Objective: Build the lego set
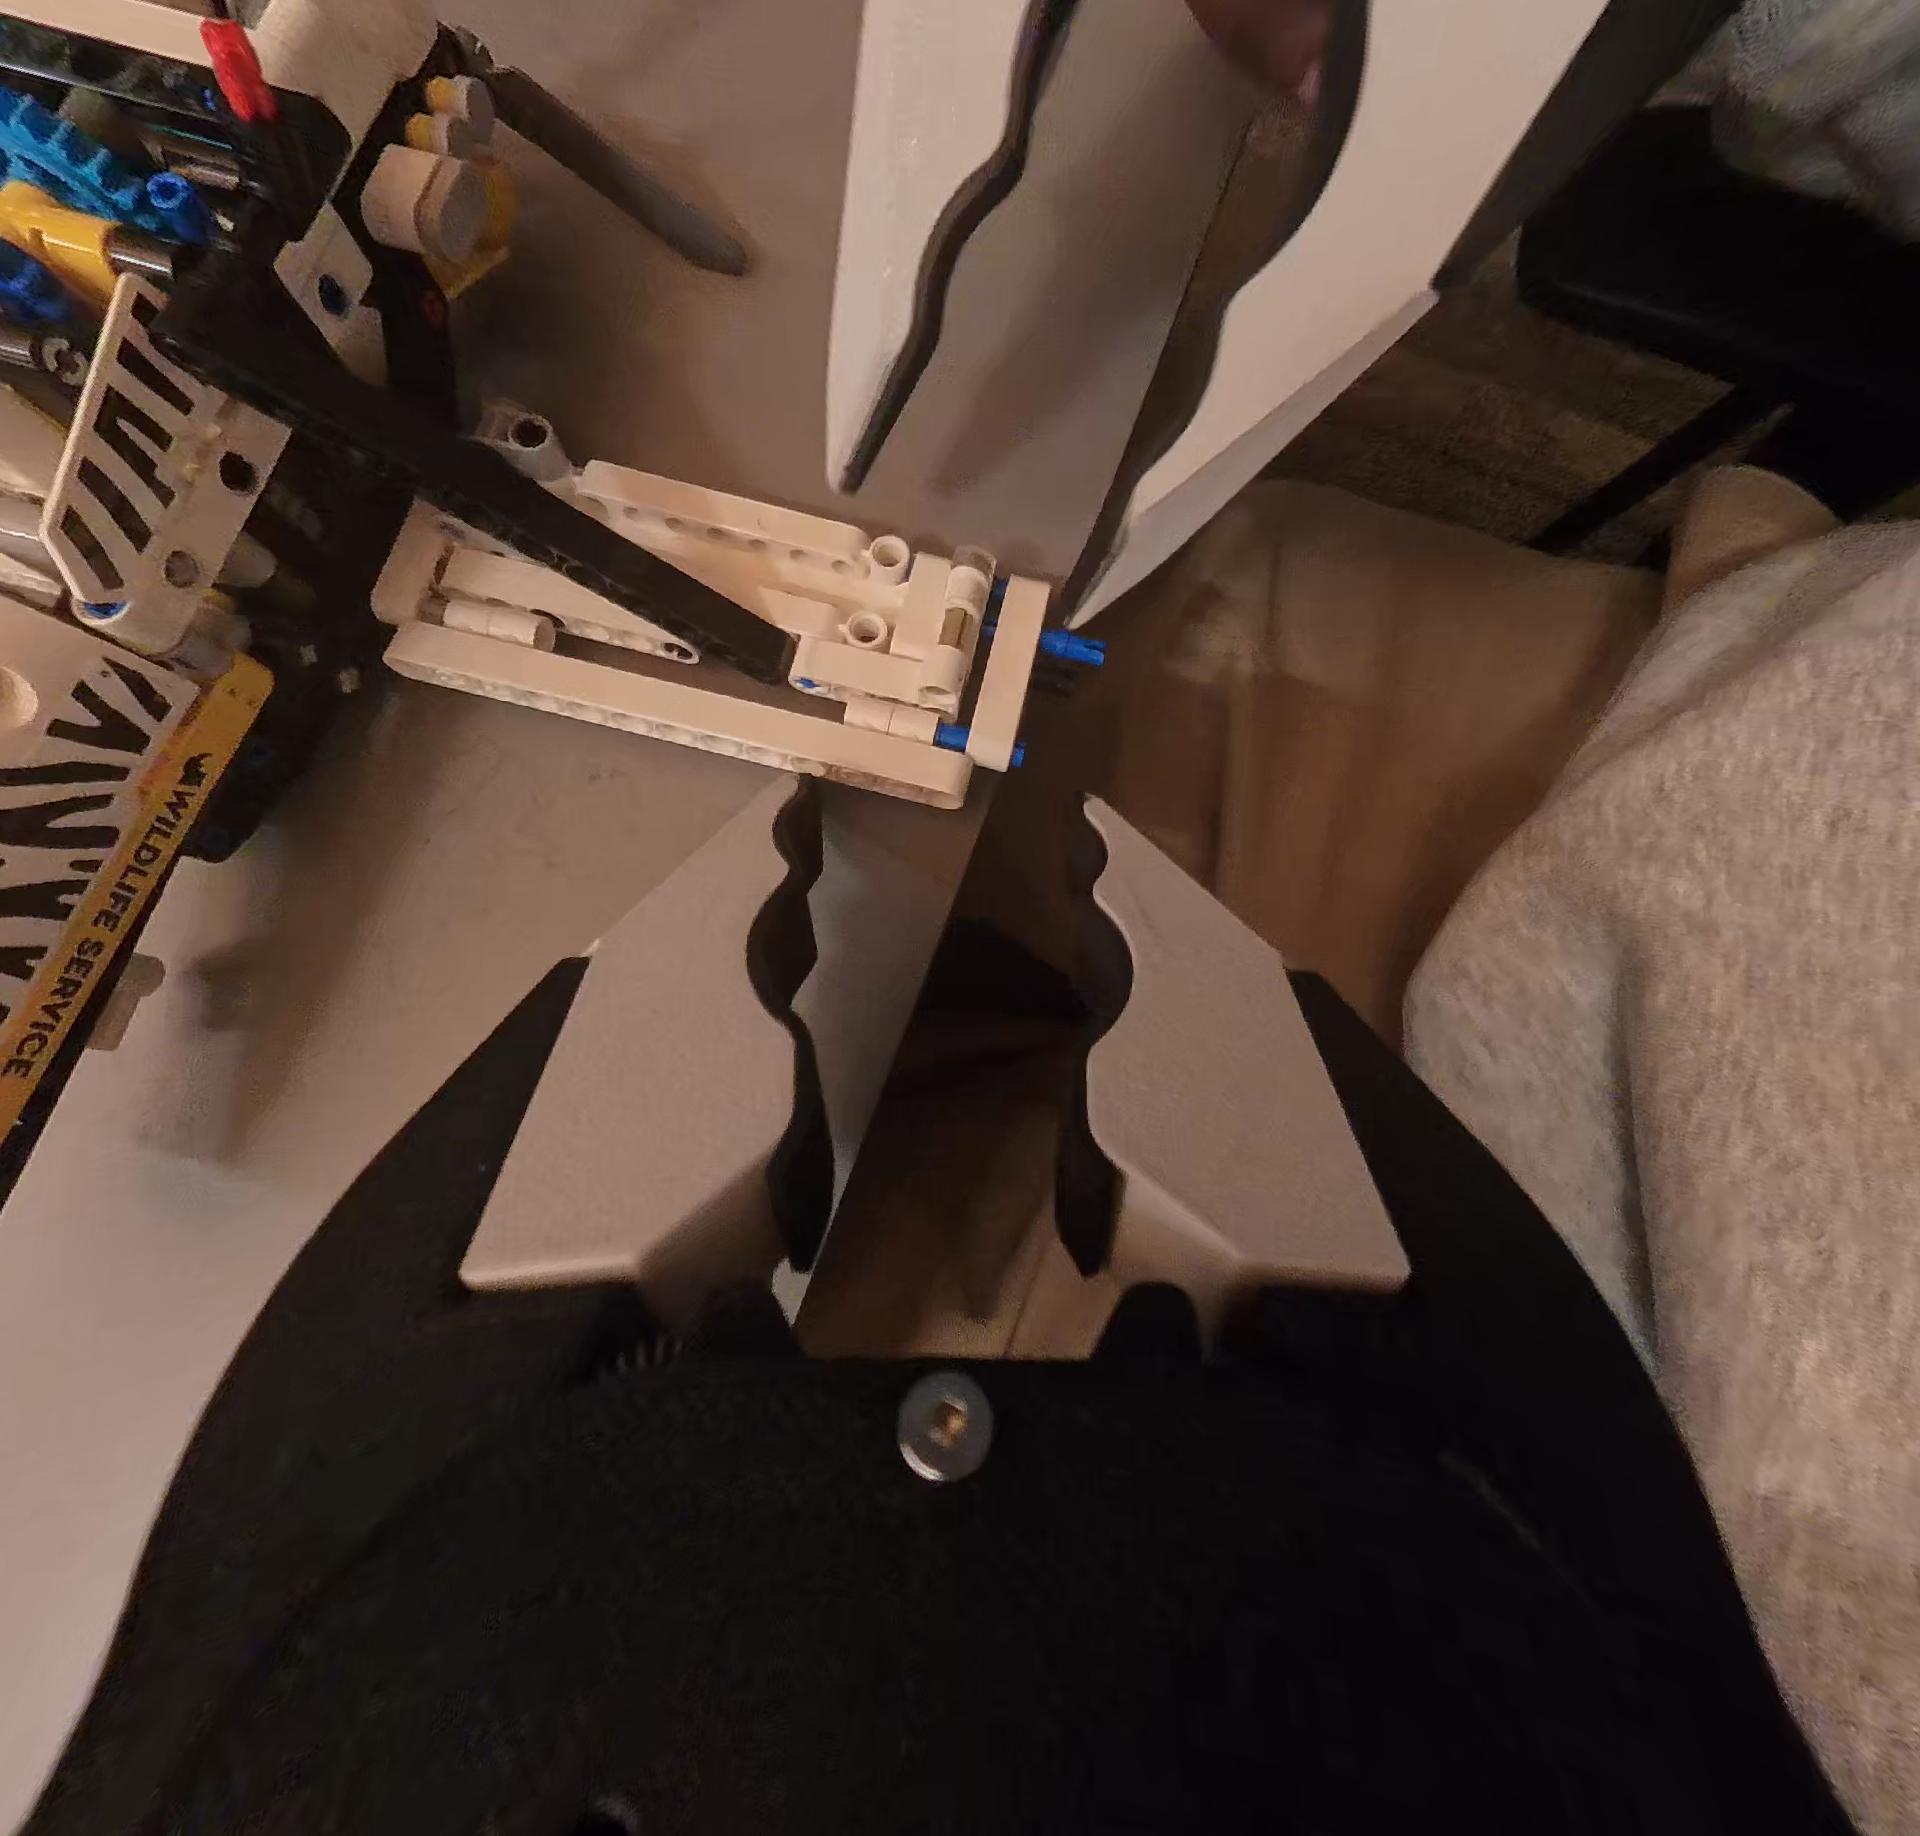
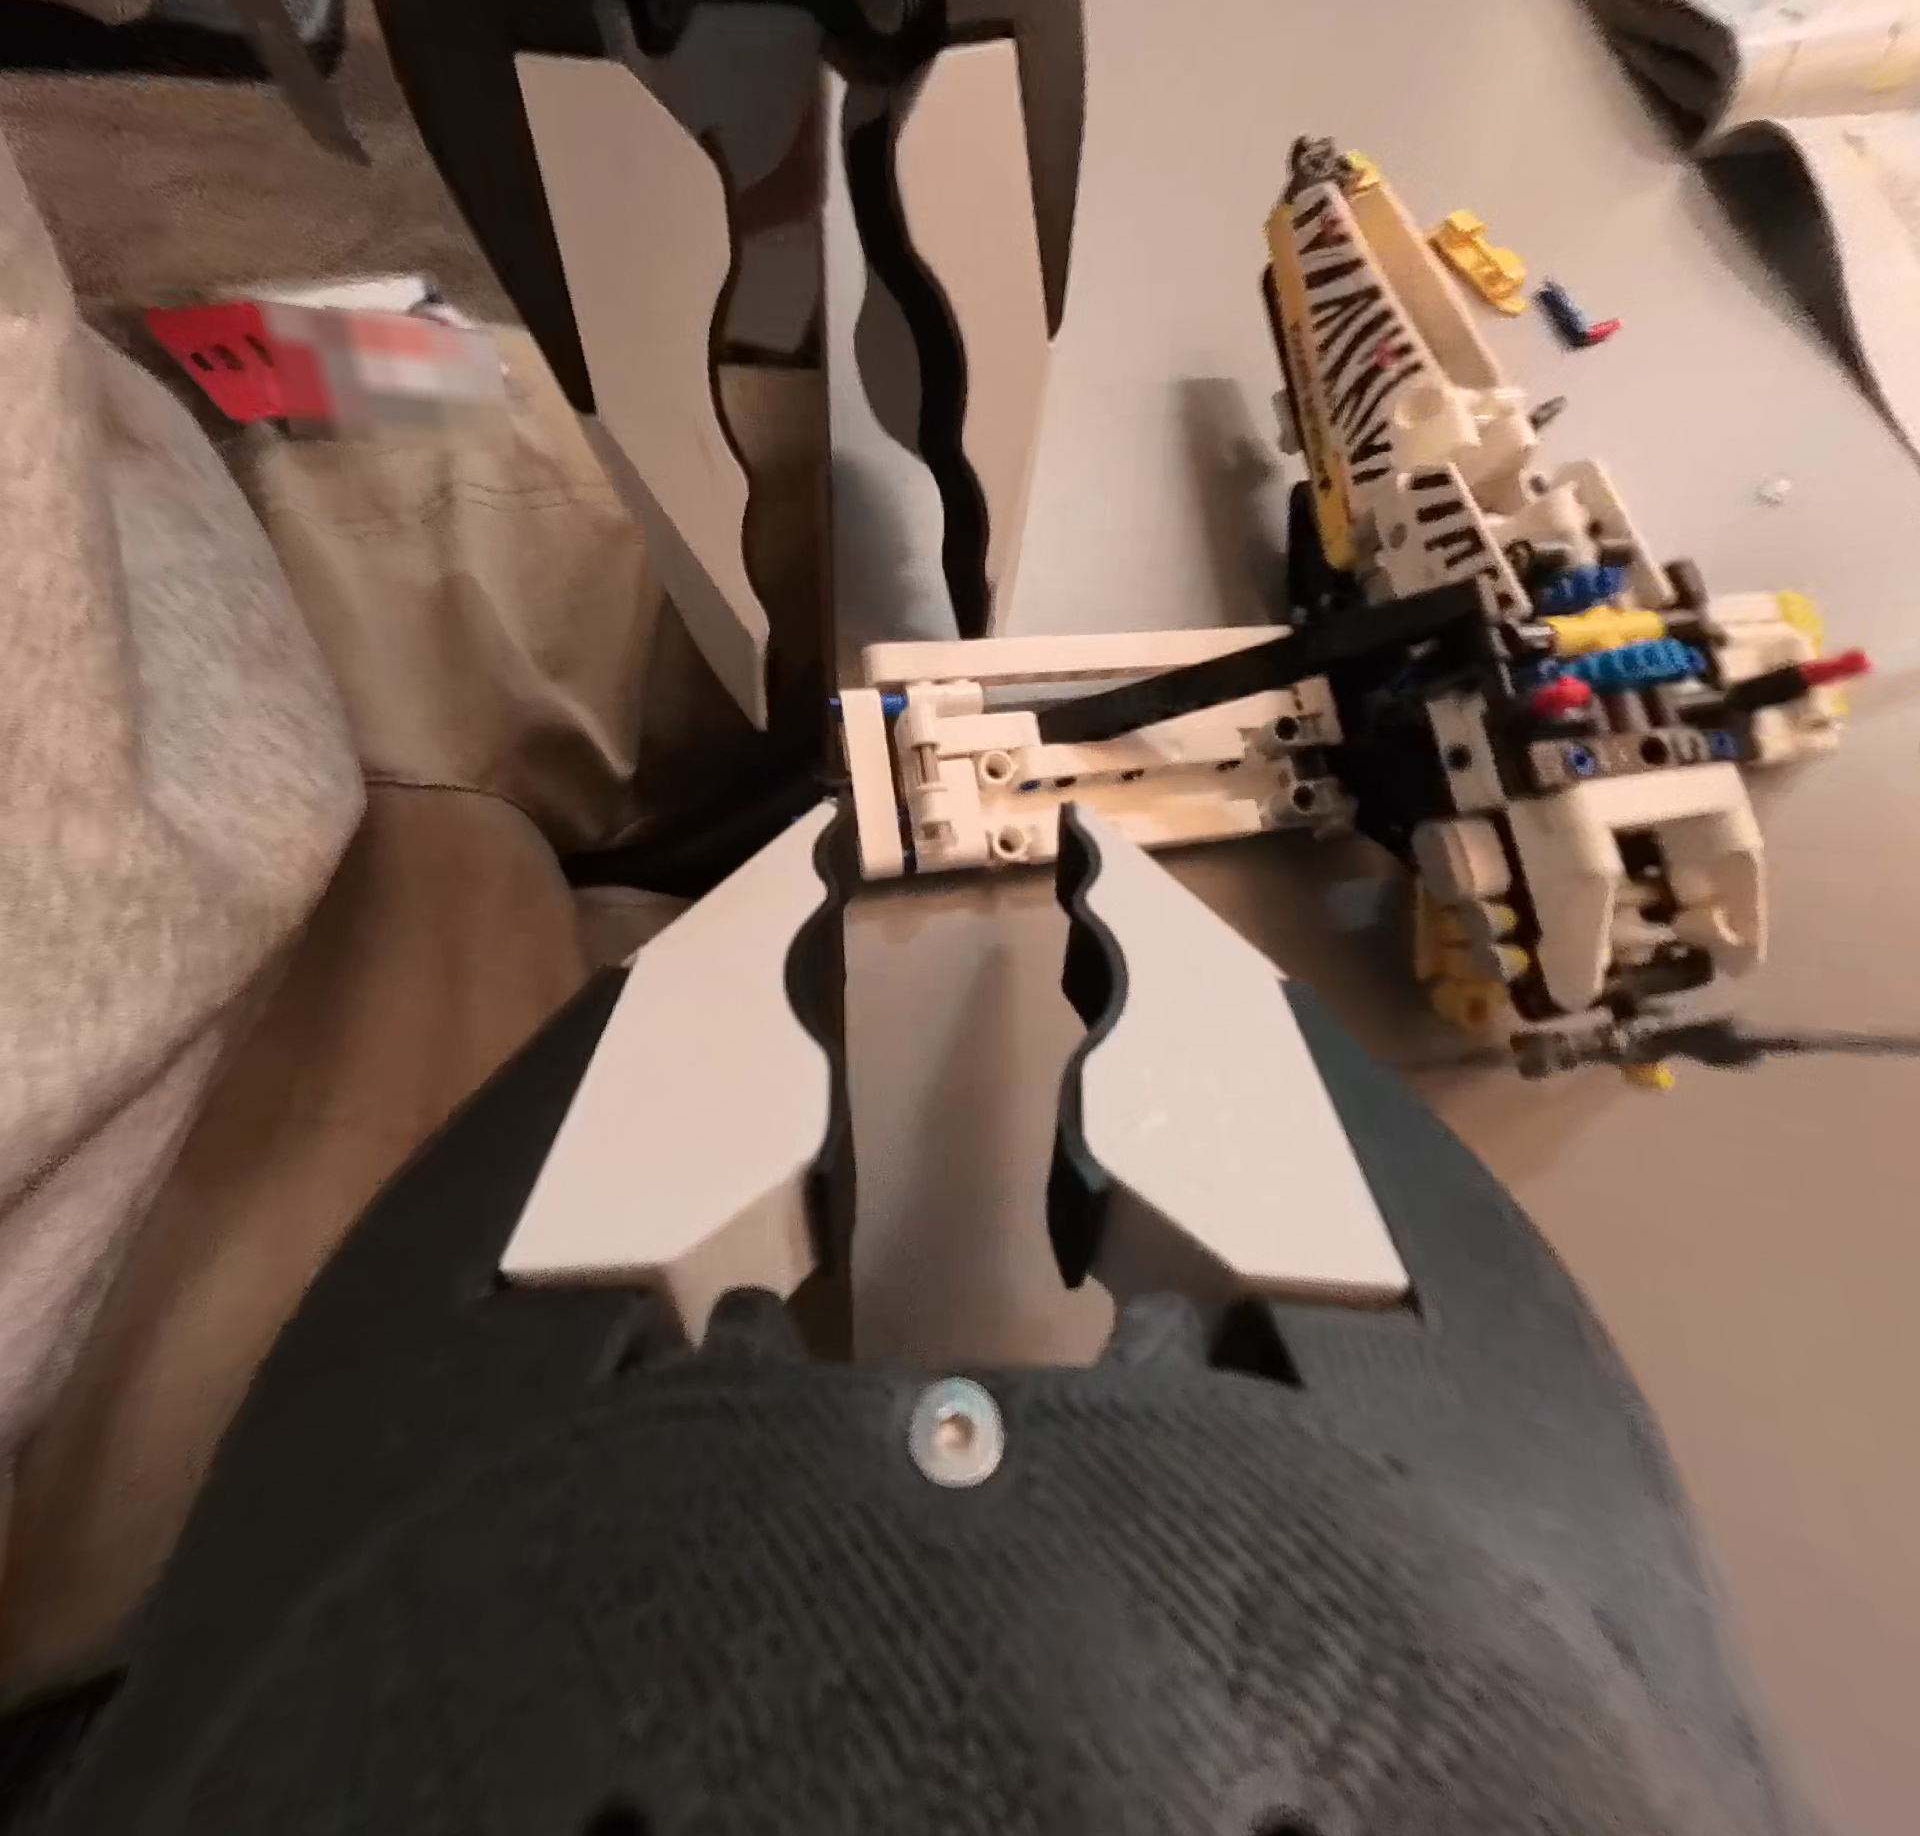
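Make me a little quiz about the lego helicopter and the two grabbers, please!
1. True or false: the left gripper is squeezing a brick.
2. What colour are the small pins at the end of the white tail frame?
3. Where does the lego model sit: A) on the table, B) in the air, C) in a box?

Key: 1 false, its jaws are apart and empty; 2 blue; 3 A.
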Tool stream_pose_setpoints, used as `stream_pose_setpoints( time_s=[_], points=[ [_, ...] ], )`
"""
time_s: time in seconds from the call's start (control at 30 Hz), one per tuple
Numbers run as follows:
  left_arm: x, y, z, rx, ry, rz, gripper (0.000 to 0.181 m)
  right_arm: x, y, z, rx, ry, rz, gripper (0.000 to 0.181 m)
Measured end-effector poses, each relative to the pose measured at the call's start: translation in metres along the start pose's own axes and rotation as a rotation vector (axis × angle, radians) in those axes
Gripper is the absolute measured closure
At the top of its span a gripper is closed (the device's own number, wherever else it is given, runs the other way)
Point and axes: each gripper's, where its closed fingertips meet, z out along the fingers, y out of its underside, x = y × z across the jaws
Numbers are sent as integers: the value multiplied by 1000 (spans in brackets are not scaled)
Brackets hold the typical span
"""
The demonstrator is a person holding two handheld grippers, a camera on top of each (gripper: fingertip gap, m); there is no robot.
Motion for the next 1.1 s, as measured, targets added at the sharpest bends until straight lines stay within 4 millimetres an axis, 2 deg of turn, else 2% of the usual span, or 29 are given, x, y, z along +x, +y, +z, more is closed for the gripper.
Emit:
stream_pose_setpoints(
  time_s=[0.17, 0.27, 0.47, 0.67, 1.1],
  points=[
    [0, 2, -2, -13, -22, 4, 136, -3, 4, 10, -116, -144, -81, 149],
    [-3, 0, -4, 25, -14, -35, 137, -7, 9, 12, -183, -234, -80, 141],
    [-7, 0, -1, 39, -23, -26, 142, -13, 8, 15, -218, -354, -70, 153],
    [-8, 1, -2, 45, -36, -16, 147, -13, 7, 16, -210, -357, -59, 154],
    [-7, 2, -3, 56, -35, -14, 147, -12, 7, 16, -236, -386, -35, 157]
  ],
)
